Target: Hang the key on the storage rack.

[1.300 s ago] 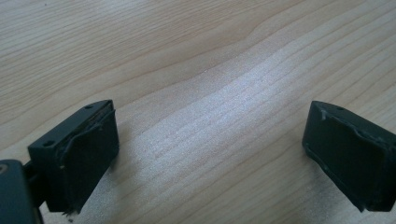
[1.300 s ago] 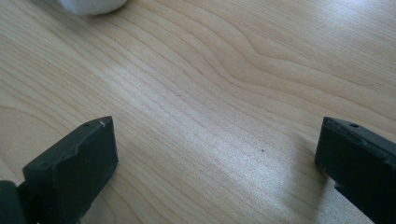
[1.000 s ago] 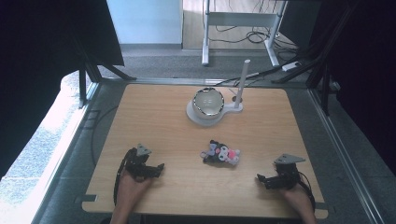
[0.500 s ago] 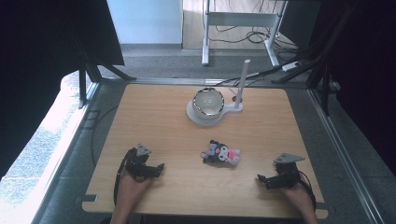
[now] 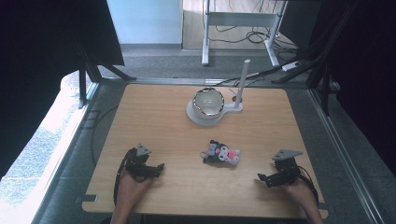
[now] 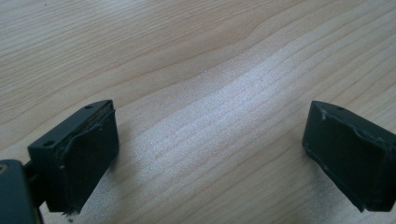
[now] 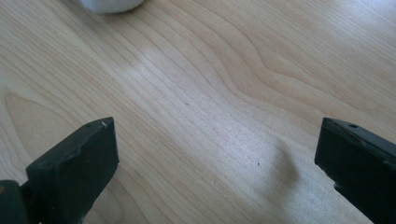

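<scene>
Plush toy (image 5: 220, 153): dark body with pink and white patches, lying on the table (image 5: 154, 116) at near centre, between the two grippers and apart from both.

Bowl (image 5: 208, 102): speckled, seated on a white stand (image 5: 196, 115), far centre, well beyond the toy. White post (image 5: 241, 84) rising upright just right of the bowl.

Left gripper (image 5: 156, 168): near left, held low over the wood, jaws spread wide and empty; bare grain between them in the left gripper view (image 6: 210, 154).

Right gripper (image 5: 264, 178): near right, likewise low, jaws wide apart, nothing between them but wood in the right gripper view (image 7: 217, 163).

Change over the last second: none visible; toy, bowl and both grippers in the same places as before. Reads as a resting pose ahead of any move, no grasp begun.

Toy relative to fingers (image 6: 84, 149): well to the right of the left gripper's, well to the left of the right gripper's, slightly farther up the table than either. Touched by neither. Likely soft and easy to pinch.
</scene>
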A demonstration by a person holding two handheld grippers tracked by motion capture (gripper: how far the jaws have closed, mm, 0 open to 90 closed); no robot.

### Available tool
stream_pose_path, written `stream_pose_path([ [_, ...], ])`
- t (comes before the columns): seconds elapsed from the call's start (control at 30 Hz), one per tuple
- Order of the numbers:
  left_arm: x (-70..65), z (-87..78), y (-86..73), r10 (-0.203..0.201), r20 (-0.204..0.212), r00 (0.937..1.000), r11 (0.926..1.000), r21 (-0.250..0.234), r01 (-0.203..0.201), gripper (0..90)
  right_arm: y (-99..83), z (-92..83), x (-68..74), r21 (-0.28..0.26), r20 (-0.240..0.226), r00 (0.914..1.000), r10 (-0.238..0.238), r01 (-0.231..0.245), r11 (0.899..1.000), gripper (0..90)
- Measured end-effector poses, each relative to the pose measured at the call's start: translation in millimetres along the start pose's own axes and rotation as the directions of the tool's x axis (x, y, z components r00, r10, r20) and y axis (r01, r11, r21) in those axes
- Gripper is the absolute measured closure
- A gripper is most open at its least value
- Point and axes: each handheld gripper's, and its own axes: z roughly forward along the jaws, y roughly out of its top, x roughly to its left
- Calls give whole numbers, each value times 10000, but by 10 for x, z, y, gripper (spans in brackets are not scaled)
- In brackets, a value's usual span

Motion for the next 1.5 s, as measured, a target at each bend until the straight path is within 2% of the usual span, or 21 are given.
stream_pose_path([
  [0.37, 0, 0, 0, -1, 1, 10000, 10000, -1, 1, 37, 173, 37, -41, 498, -340, 9992, -219, 236, 9985, 7],
  [0.5, 0, 0, 0, -3, 0, 10000, 10000, 0, 3, 37, 276, 64, -55, 877, -471, 9979, -444, 484, 9950, 9],
  [0.8, 0, 0, 0, 0, 1, 10000, 10000, 1, 0, 37, 450, 128, -50, 1350, -793, 9937, -790, 893, 9868, 14],
  [1.13, 0, 0, 0, -3, -1, 10000, 10000, 0, 3, 37, 683, 231, 41, 1893, -1145, 9819, -1510, 1708, 9670, 17],
  [1.27, 1, -1, 0, 3, 4, 10000, 10000, 6, -3, 37, 829, 299, 104, 2164, -1347, 9729, -1877, 2138, 9526, 17],
  [1.33, 1, -1, 0, 3, 2, 10000, 10000, 4, -3, 37, 858, 313, 120, 2214, -1408, 9711, -1929, 2208, 9499, 17],
  [1.4, 1, -1, 0, 4, 1, 10000, 10000, 7, -4, 37, 943, 360, 167, 2405, -1545, 9648, -2128, 2457, 9391, 17],
  [1.43, 1, -1, 0, 5, 2, 10000, 10000, 9, -5, 37, 943, 360, 167, 2405, -1545, 9648, -2128, 2457, 9391, 17],
  [1.5, 1, -1, 0, 5, 2, 10000, 10000, 7, -5, 37, 997, 396, 195, 2515, -1653, 9596, -2276, 2641, 9311, 17],
])
